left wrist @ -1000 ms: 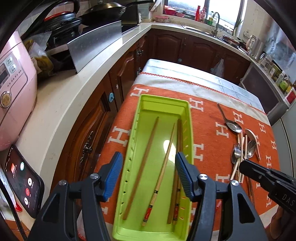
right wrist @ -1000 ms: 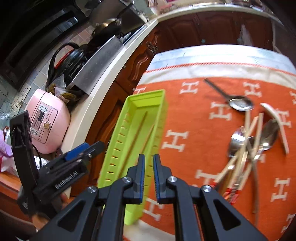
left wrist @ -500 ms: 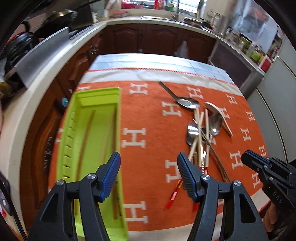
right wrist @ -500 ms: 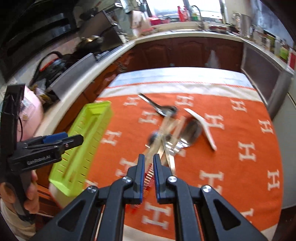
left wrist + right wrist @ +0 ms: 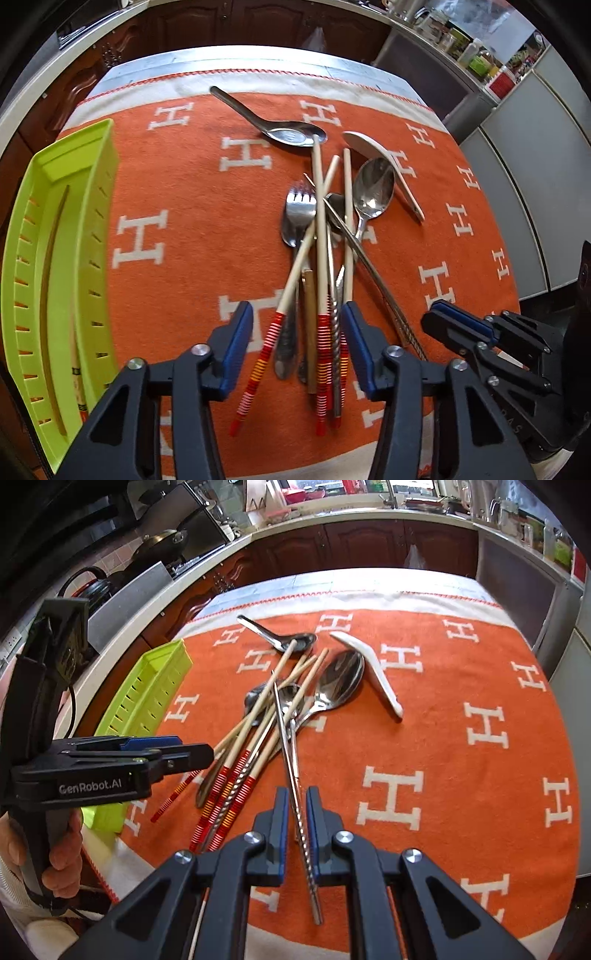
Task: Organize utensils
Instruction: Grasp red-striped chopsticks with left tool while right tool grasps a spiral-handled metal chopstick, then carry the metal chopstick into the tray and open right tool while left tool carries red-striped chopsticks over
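A pile of utensils lies on the orange cloth (image 5: 177, 177): wooden chopsticks (image 5: 322, 240) with red-striped ends, a fork (image 5: 301, 206), metal spoons (image 5: 373, 188) and a white ceramic spoon (image 5: 384, 158). My left gripper (image 5: 297, 347) hovers over the striped ends. Its jaws are closing with those ends between them, and the pads are clear of them. My right gripper (image 5: 297, 821) shows only a narrow gap. A twisted metal chopstick (image 5: 291, 768) runs through that gap without touching either pad. The green tray (image 5: 99, 240) at the left holds wooden chopsticks (image 5: 50, 258).
The cloth's near edge and the table edge lie just below both grippers. A person's hand (image 5: 62, 856) holds the left gripper (image 5: 205, 755) beside the tray (image 5: 147, 698). A kitchen counter with pots runs along the left and back. Bare cloth spreads to the right of the pile.
Both grippers swung right from the green tray to the utensil pile and came lower. The left jaws have narrowed. The metal chopstick now shows in the right gripper's gap.
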Tool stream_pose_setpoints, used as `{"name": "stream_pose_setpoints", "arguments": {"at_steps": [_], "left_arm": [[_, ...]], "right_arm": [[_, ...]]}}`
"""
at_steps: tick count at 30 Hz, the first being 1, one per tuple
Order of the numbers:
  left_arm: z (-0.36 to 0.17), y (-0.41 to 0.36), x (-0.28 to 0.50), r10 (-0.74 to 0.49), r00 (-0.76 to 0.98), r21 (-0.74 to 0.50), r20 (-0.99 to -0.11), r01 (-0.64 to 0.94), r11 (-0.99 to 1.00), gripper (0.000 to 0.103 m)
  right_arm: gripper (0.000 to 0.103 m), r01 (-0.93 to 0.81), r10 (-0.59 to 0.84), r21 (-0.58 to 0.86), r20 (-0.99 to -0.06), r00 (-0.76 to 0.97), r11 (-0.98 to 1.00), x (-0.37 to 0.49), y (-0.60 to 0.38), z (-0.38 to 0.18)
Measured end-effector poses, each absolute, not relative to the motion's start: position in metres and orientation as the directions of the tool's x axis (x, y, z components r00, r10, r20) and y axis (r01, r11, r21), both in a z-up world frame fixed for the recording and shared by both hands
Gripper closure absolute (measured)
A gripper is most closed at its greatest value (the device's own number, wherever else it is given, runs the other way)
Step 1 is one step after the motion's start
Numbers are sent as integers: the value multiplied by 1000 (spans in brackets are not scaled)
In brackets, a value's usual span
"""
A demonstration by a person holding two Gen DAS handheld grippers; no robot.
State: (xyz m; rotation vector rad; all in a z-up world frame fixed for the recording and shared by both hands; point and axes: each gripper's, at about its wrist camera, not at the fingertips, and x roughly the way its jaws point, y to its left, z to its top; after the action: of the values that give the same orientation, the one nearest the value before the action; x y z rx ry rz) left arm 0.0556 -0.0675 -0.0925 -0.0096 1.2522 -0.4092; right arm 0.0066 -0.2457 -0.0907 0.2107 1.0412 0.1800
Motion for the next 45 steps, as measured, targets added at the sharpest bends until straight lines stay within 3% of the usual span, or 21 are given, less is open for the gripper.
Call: {"name": "stream_pose_setpoints", "arguments": {"at_steps": [2,4,12,16,19,31,45], "left_arm": [[-98,-75,59,-306,228,-231,-924,303,924,70],[-101,-80,61,-304,221,-231,-927,304,924,71],[-108,-96,75,-270,213,-202,-939,295,934,71],[-109,-101,77,-234,231,-158,-944,305,939,91],[-110,-98,78,-252,225,-180,-941,296,938,92],[-91,-87,69,-307,245,-226,-920,309,924,95],[-108,-72,64,-326,196,-263,-925,291,920,94]], "right_arm": [[90,-53,263,272,-837,480,961,10,-247,-96],[85,-61,274,279,-835,477,958,12,-247,-99],[85,-109,237,211,-843,482,971,20,-234,-105],[87,-113,236,207,-852,468,972,21,-236,-112],[97,-101,267,249,-845,463,963,20,-242,-114],[97,-87,311,310,-812,493,947,9,-251,-102],[97,-83,325,327,-813,484,941,4,-250,-104]]}}
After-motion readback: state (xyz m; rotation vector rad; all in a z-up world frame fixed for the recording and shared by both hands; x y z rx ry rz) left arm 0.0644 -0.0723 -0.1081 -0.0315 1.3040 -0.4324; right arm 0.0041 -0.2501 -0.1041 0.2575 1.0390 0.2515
